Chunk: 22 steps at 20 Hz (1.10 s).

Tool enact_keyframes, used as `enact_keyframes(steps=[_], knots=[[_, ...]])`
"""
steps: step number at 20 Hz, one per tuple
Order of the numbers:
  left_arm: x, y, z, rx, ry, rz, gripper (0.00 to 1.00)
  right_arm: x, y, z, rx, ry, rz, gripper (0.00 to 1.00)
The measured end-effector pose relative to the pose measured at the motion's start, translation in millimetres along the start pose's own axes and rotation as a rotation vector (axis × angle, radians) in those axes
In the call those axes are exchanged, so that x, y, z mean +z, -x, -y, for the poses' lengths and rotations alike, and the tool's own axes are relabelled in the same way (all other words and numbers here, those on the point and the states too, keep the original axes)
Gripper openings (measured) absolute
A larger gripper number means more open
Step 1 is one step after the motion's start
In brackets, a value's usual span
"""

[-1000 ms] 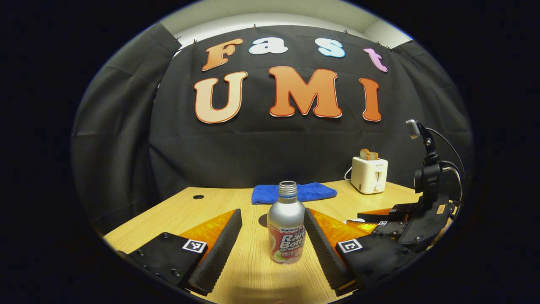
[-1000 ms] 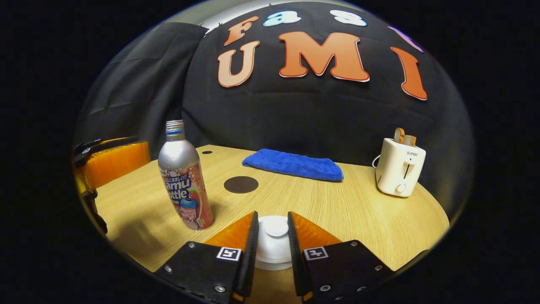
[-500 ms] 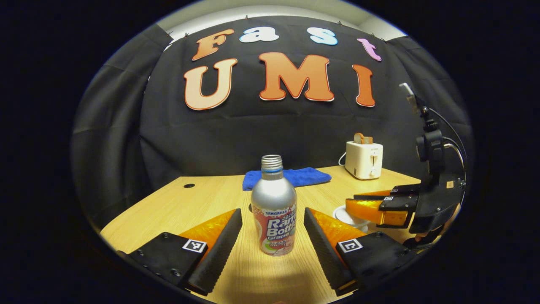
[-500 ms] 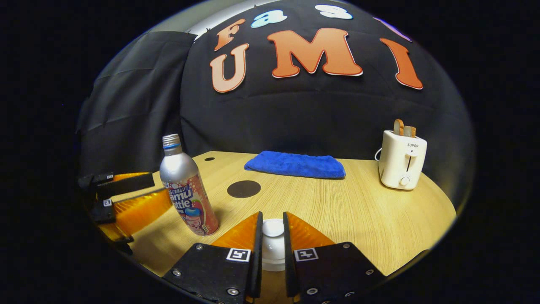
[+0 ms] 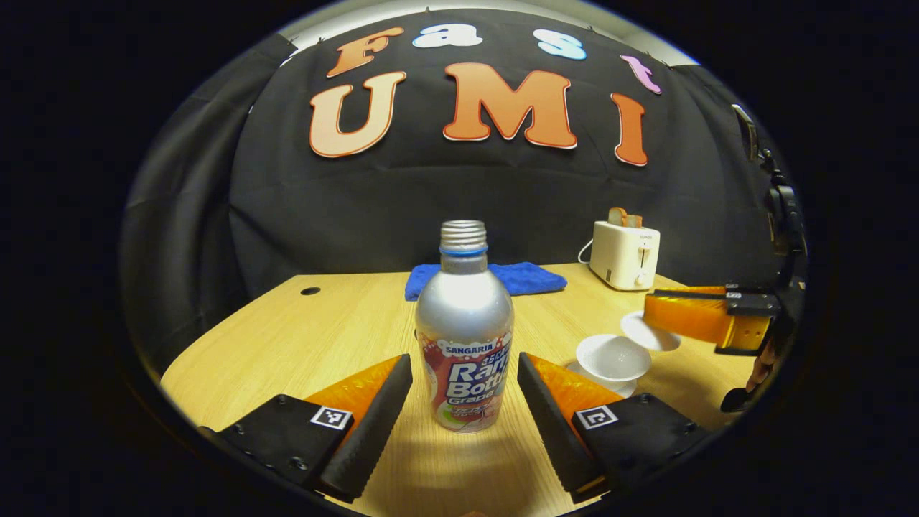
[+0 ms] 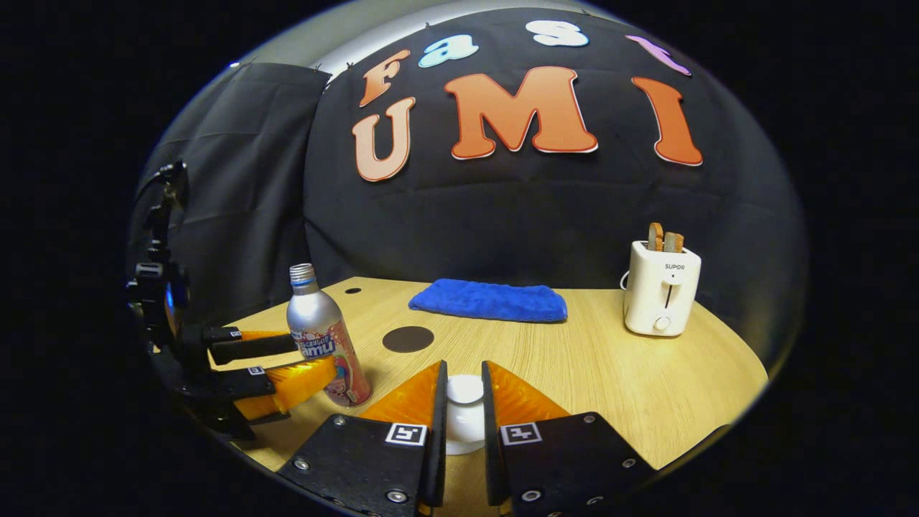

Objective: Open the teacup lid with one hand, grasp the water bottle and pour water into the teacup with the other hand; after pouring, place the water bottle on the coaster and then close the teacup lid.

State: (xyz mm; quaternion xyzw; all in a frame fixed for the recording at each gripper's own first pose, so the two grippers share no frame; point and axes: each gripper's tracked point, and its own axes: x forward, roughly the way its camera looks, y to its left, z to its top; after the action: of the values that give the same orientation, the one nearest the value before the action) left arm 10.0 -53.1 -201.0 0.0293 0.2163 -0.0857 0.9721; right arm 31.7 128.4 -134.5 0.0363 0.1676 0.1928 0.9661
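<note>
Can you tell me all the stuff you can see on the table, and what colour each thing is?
water bottle: one, silver with a colourful label, standing upright, no cap, between the left gripper's open fingers.
teacup: one, white, open, right of the bottle.
teacup lid: one, white, lifted off the cup, held in the right gripper.
coaster: one, dark round, mid-table.
cloth: one, blue, folded, at the back.
toaster: one, cream, bread in it, back right.
table: one, light wood.
left gripper: open around the bottle.
right gripper: shut on the lid.
</note>
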Motion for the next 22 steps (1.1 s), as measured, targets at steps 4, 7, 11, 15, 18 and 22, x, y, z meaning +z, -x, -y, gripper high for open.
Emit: enact_keyframes(steps=[4,7,11,15,18,22], knots=[[-8.9,-12.4,-6.2,0.021,0.004,-0.038,0.98,4.0,11.0,18.3,-0.029,-0.019,0.012,0.23],[-9.2,-18.1,-9.2,0.033,-0.010,-0.044,0.87,2.7,18.3,32.1,-0.051,-0.035,0.013,0.24],[2.7,-18.1,-19.3,0.086,-0.101,-0.027,0.82,9.0,24.1,44.6,-0.072,-0.040,0.029,0.23],[18.0,-18.3,-31.2,0.153,-0.267,-0.006,0.82,13.9,30.4,53.8,-0.090,-0.060,0.047,0.23],[25.5,-18.6,-39.8,0.203,-0.424,0.002,0.80,16.4,35.2,61.9,-0.108,-0.058,0.054,0.23],[32.8,-18.2,-43.3,0.240,-0.616,0.012,0.82,18.1,42.7,67.6,-0.117,-0.059,0.063,0.23]])
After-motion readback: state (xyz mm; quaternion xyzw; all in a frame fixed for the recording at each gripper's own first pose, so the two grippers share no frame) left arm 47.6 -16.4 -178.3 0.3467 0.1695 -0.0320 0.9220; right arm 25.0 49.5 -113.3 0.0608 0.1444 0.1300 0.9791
